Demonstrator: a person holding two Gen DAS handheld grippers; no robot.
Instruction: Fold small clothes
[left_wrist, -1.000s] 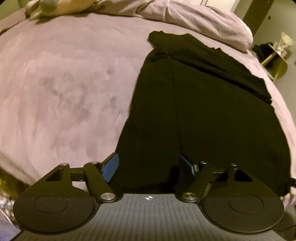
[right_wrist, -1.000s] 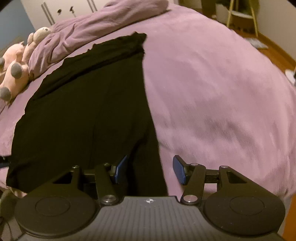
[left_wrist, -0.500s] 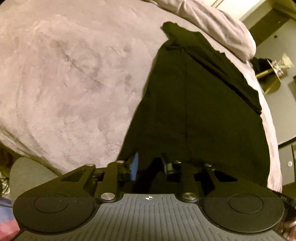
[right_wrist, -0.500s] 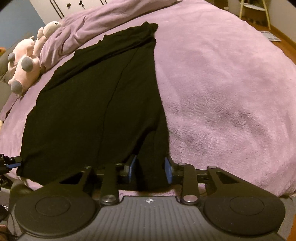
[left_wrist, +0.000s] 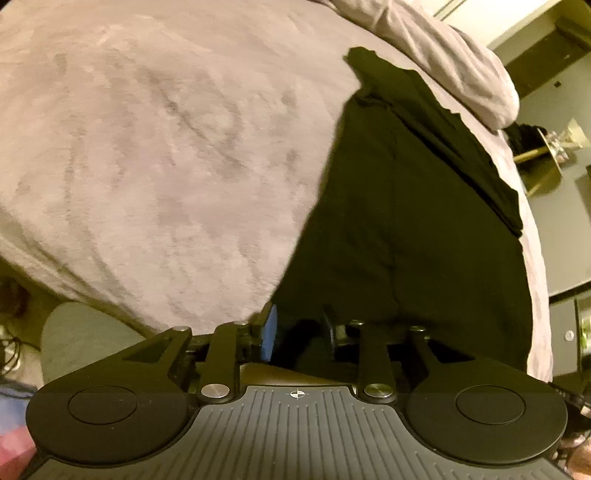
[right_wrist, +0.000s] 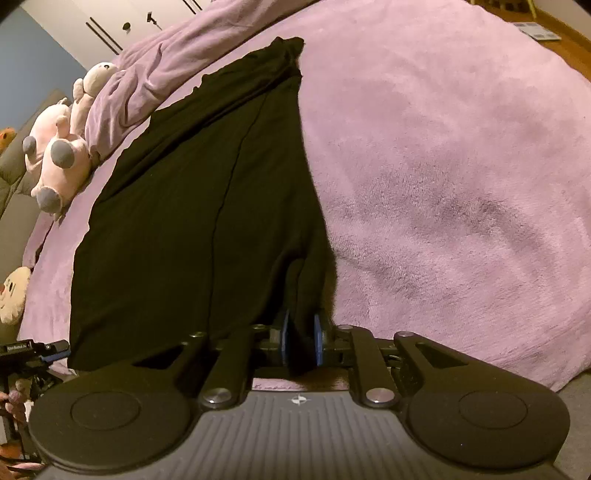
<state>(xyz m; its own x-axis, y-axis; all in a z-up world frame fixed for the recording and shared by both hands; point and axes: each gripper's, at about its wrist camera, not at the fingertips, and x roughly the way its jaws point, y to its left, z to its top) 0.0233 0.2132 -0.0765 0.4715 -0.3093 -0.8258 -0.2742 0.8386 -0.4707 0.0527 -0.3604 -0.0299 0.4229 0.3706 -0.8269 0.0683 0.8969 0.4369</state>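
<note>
A black garment (right_wrist: 207, 206) was laid flat on a bed covered by a purple blanket (right_wrist: 443, 166), its length running away from the near edge of the bed toward a bunched duvet (right_wrist: 155, 77) at the far side. A seam was seen running down the middle of the fabric, and the far end was folded over in a narrow band.

The right gripper (right_wrist: 301, 338) was closed on the near right corner of the garment, a pinched ridge of black cloth being clamped between its blue pads (right_wrist: 317, 338). The left gripper (left_wrist: 299, 332) was set at the near left corner of the garment (left_wrist: 406, 221); its jaws were drawn fairly close with dark cloth between them, but whether the cloth was actually clamped could not be told, since the fabric and the far finger merged in shadow.

Pink plush toys (right_wrist: 59, 155) were lying on the bed beside the duvet, left of the garment and apart from it.
</note>
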